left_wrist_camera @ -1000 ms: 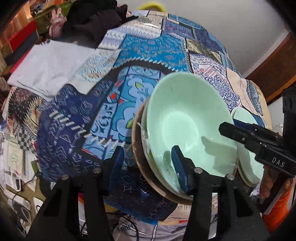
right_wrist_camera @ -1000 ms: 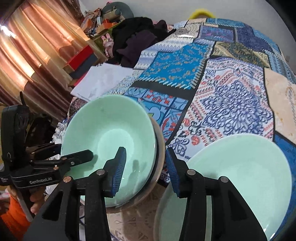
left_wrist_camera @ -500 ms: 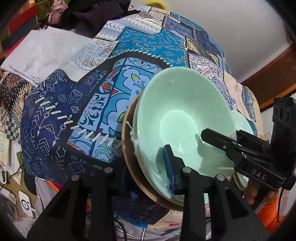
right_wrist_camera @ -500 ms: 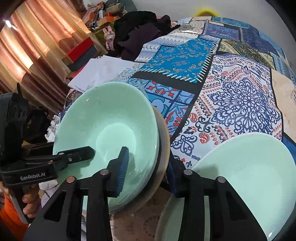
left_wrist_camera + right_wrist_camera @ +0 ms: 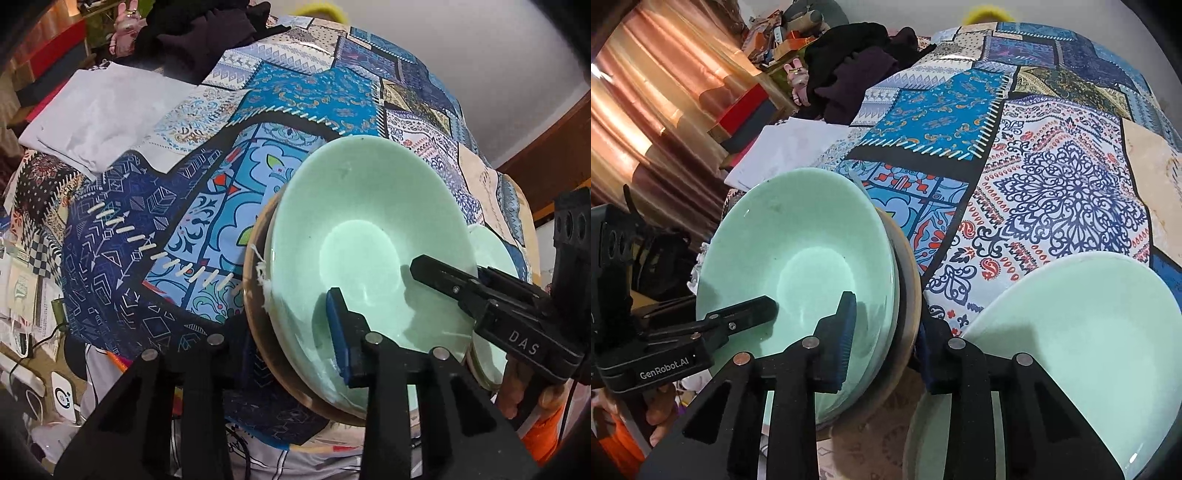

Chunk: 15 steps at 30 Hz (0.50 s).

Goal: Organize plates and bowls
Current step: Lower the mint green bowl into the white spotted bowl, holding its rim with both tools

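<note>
Both tools straddle opposite edges of the same stack, which reads as a two-sided lift: a mint-green bowl (image 5: 369,243) nested in other green dishes on a brown wooden plate (image 5: 258,325), too wide and heavy for one pinch. The stack sits at the near edge of a surface covered with a blue patchwork cloth (image 5: 303,88); what lies under the cloth cannot be told.

The left hand-held gripper (image 5: 288,332) has one blue-padded finger inside the bowl on its near-left wall and the other under the wooden plate. The jaws bracket the whole rim, though whether they press it firmly cannot be told.

The right hand-held gripper (image 5: 886,328) mirrors this on the stack's right rim, one pad inside the bowl, the other hidden behind the plate's edge. Its grip likewise looks closed round the rim, but real contact is not visible.

A second mint-green bowl (image 5: 1082,332) lies just right of the stack, probably the place where dishes are being gathered. A folded white cloth (image 5: 96,114) and dark clothing (image 5: 857,70) lie at the far left.
</note>
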Tool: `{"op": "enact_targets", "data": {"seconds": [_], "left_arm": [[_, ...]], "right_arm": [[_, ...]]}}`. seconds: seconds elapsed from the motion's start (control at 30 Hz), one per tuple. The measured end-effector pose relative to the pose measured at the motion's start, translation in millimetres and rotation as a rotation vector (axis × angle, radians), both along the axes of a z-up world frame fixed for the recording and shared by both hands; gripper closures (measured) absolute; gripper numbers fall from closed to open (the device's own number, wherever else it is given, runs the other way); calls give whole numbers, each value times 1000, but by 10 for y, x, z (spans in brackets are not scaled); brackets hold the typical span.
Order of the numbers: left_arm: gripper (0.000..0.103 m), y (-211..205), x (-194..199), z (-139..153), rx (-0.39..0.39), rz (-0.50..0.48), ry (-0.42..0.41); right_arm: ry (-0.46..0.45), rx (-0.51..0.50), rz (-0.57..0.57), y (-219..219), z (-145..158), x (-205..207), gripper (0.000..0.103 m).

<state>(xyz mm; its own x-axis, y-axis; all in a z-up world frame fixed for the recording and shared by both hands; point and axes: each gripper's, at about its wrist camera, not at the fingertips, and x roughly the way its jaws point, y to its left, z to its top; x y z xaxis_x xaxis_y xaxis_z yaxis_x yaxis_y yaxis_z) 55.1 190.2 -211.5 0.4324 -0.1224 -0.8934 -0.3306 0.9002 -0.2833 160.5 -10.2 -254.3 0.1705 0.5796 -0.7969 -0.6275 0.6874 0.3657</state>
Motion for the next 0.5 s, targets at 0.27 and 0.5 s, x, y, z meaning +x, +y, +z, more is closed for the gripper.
{"op": "enact_targets", "data": {"seconds": [0.27,0.5], "left_arm": [[68,-57,44,253,14,7,-44],[68,-204,150,492,22,-15,-86]], "right_arm": [[-53,31,-30,-121,231,-17,76],[-92,56,-78,-303,462,29,76]]}}
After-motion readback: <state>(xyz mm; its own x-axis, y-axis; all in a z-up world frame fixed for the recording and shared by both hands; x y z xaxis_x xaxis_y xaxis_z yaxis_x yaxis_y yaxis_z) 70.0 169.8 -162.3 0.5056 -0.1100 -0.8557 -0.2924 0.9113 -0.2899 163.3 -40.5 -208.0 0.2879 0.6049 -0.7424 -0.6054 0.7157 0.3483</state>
